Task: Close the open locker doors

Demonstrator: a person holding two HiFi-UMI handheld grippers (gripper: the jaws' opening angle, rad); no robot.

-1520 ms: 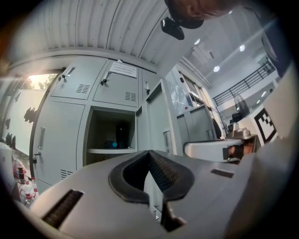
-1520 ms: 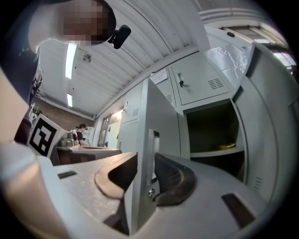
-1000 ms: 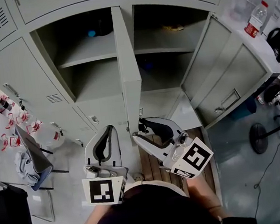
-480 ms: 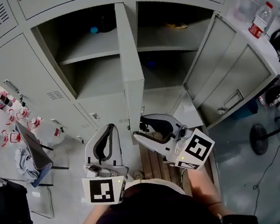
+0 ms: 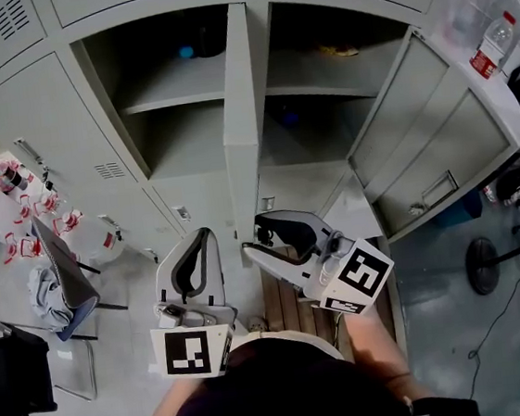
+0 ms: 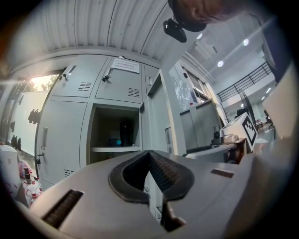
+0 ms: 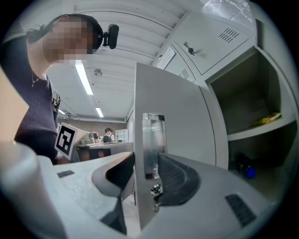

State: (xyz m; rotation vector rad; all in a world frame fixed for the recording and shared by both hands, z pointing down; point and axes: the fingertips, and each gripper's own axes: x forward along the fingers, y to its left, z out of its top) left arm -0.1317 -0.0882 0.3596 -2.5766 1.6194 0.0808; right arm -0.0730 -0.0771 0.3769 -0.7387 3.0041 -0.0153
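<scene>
Two grey locker compartments stand open. The middle door (image 5: 241, 121) juts out edge-on towards me between the left compartment (image 5: 173, 100) and the right one (image 5: 320, 84). A second door (image 5: 419, 128) hangs wide open at the right. My right gripper (image 5: 254, 240) is shut on the lower free edge of the middle door. In the right gripper view, the gripper (image 7: 145, 175) has one jaw on each side of the door (image 7: 177, 116), by its metal handle recess (image 7: 153, 142) and key lock. My left gripper (image 5: 196, 261) is shut and empty, held left of the door (image 6: 159, 116).
A blue object (image 5: 186, 51) sits on the left compartment's shelf, and something yellow (image 5: 340, 51) on the right one. A water bottle (image 5: 489, 46) stands at the far right. A chair with clutter (image 5: 57, 272) is at the left, a wooden pallet (image 5: 285, 307) underfoot, a round stand base (image 5: 481, 266) at the right.
The head view has drifted, so the lockers sit further right. The right gripper has stayed on the middle door's edge and moved slightly left. The left gripper has barely moved.
</scene>
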